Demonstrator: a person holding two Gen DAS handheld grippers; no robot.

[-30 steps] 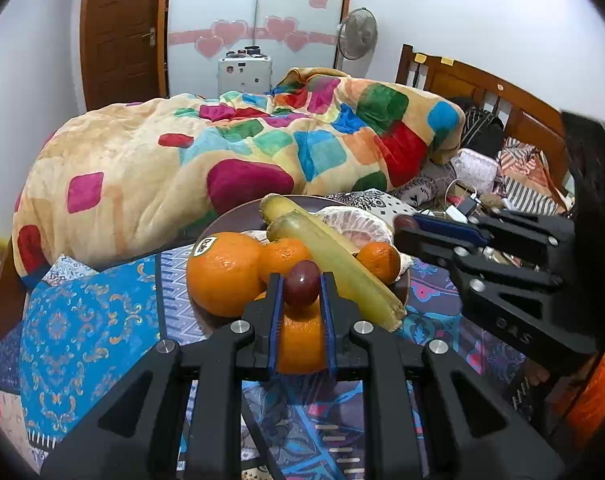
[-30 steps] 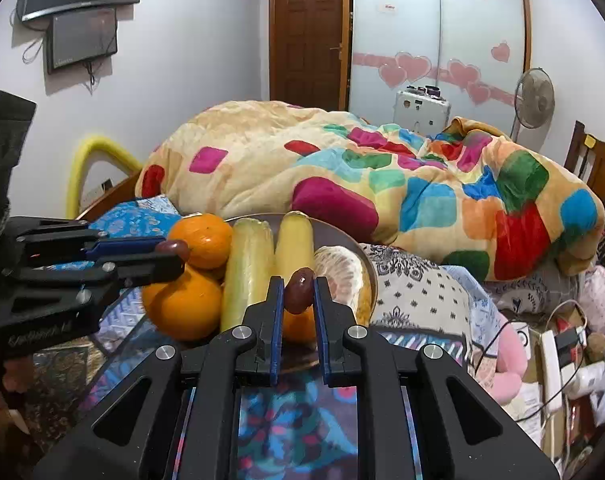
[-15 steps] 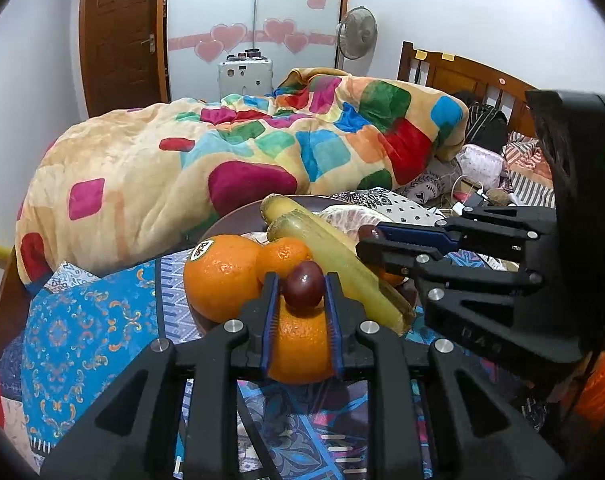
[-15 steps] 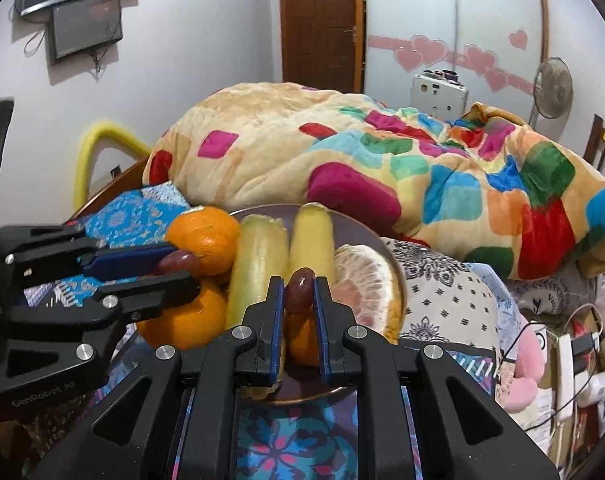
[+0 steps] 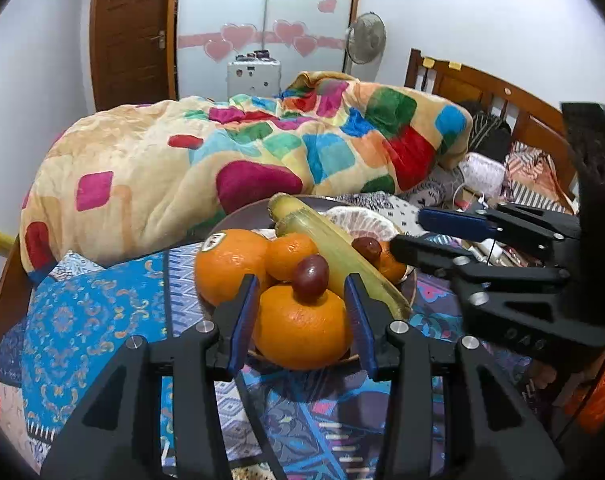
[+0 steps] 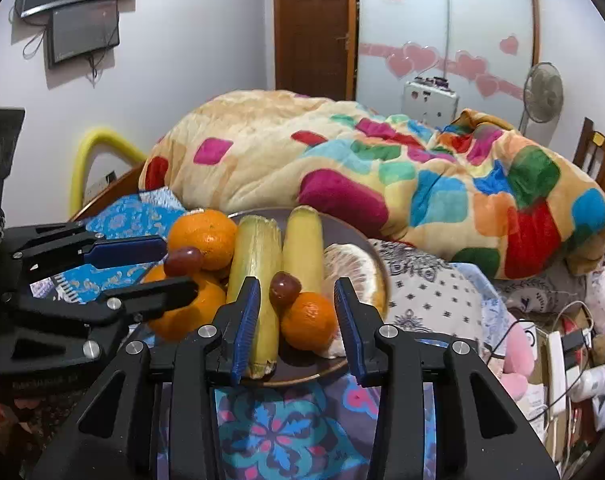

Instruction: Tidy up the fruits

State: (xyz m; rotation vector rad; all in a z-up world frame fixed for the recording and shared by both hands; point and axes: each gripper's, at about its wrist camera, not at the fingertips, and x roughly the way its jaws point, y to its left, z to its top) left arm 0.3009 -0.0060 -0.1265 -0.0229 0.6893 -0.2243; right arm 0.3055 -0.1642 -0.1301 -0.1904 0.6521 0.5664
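Releasing is the step in hand: both grippers hover over a brown plate (image 5: 238, 216) heaped with fruit, and each has a dark red grape just ahead of its fingers. The left gripper (image 5: 302, 300) has its jaws opening, part-way apart; the left grape (image 5: 311, 278) sits free between the blue pads, touching neither, perched on top of the nearest orange (image 5: 302, 328). The right gripper (image 6: 296, 306) is likewise opening, its jaws part-way apart, and the right grape (image 6: 285, 285) rests between them, clear of both pads, on a small orange (image 6: 309, 320) and against a pale yellow peeled stalk, possibly sugarcane (image 6: 256, 280).

A second stalk (image 6: 304, 246) lies beside the first, and a peeled pomelo segment (image 6: 352, 268) leans at the plate's right side. Two more oranges sit behind the nearest one, a large one with a sticker (image 5: 230, 264) and a smaller one (image 5: 290, 254). The plate stands on a patterned blue and purple cloth (image 5: 82, 320) covering the bench, with a bed and a bright patchwork blanket (image 5: 262, 152) behind it.

Both grapes look placed, so this part of organizing the fruit seems nearly done. The next move calls for drawing each gripper straight back without brushing the fruit, since both grapes balance on rounded skins and could roll off.
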